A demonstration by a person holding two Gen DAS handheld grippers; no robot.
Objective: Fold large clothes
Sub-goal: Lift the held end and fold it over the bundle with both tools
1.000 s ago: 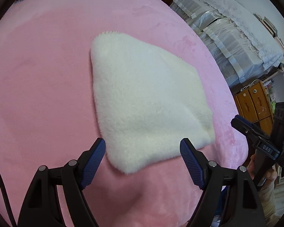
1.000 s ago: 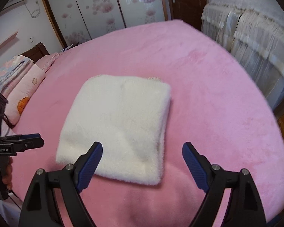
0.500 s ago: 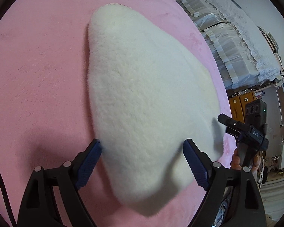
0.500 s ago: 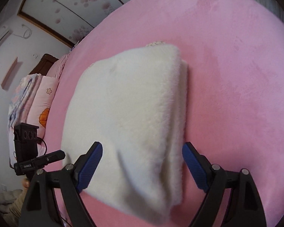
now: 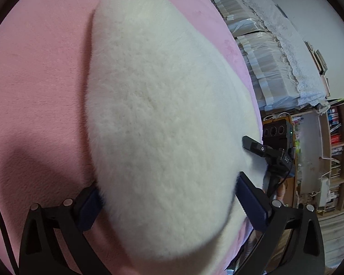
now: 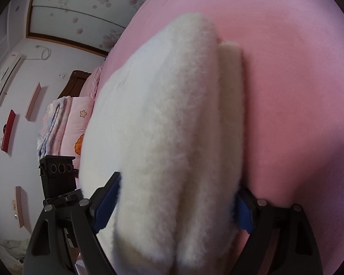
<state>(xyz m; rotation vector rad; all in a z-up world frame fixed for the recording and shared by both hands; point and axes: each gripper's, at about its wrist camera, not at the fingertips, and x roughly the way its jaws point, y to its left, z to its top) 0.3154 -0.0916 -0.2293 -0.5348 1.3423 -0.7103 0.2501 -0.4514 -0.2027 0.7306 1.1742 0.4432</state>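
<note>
A folded white fleece garment (image 5: pixel 162 119) lies on the pink bed cover (image 5: pixel 34 68). My left gripper (image 5: pixel 168 197) is open, its blue pads (image 5: pixel 250 197) on either side of the near left end of the bundle. My right gripper (image 6: pixel 176 199) is open around the bundle's stacked folded edge (image 6: pixel 178 137), with the blue pads (image 6: pixel 105 204) on either side of the layers. Each gripper shows in the other's view: the right one at the garment's right edge (image 5: pixel 259 147), the left one at its left edge (image 6: pixel 64 198). The fleece hides the fingertips.
Cloth-covered stacked boxes (image 5: pixel 275 52), a wooden cabinet and a bookshelf (image 5: pixel 337 151) stand beyond the bed's right side. Pillows and a folded quilt (image 6: pixel 64 126) lie at the headboard, with a floral wardrobe (image 6: pixel 87 6) behind. The pink cover spreads to the garment's right (image 6: pixel 298 91).
Both grippers have moved forward and down onto the garment. Its near ends now sit between the open jaws; a second ago they lay ahead of the fingertips.
</note>
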